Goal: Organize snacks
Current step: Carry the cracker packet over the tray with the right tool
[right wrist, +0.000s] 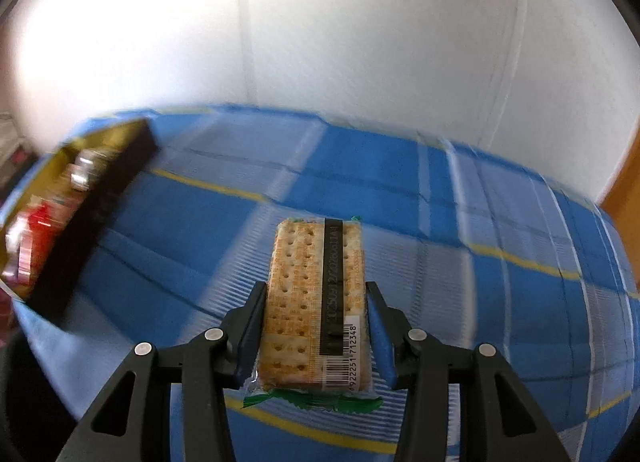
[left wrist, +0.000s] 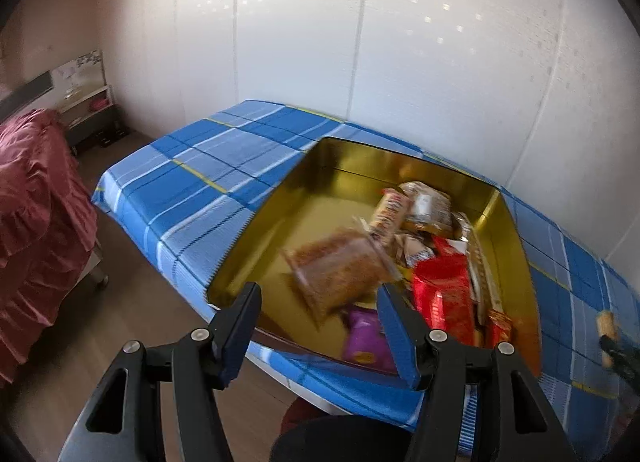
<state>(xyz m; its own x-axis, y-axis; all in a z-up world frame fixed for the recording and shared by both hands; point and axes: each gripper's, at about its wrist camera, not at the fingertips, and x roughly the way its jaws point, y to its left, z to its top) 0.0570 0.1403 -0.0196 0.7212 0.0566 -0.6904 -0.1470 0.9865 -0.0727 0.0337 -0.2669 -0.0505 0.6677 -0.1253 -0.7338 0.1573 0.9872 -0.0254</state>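
An open gold tin (left wrist: 256, 218) stands on a table with a blue checked cloth (left wrist: 200, 166). It holds several snack packets, among them a red one (left wrist: 440, 294) and a purple one (left wrist: 364, 338). My left gripper (left wrist: 318, 302) hovers over the tin's near edge, open. A blurred brown snack packet (left wrist: 340, 274) lies beyond its tips, and no pad presses on it. My right gripper (right wrist: 316, 290) is shut on a clear cracker packet (right wrist: 316, 302) with green ends, held above the cloth (right wrist: 400, 202) to the right of the tin (right wrist: 100, 198). The cracker packet's end (left wrist: 606, 322) shows at the right edge.
A white wall (left wrist: 360, 42) runs close behind the table. A bed with a dark pink cover (left wrist: 36, 202) and a low shelf (left wrist: 88, 110) stand to the left across a wooden floor. A dark round object (left wrist: 320, 438) sits below the table's near edge.
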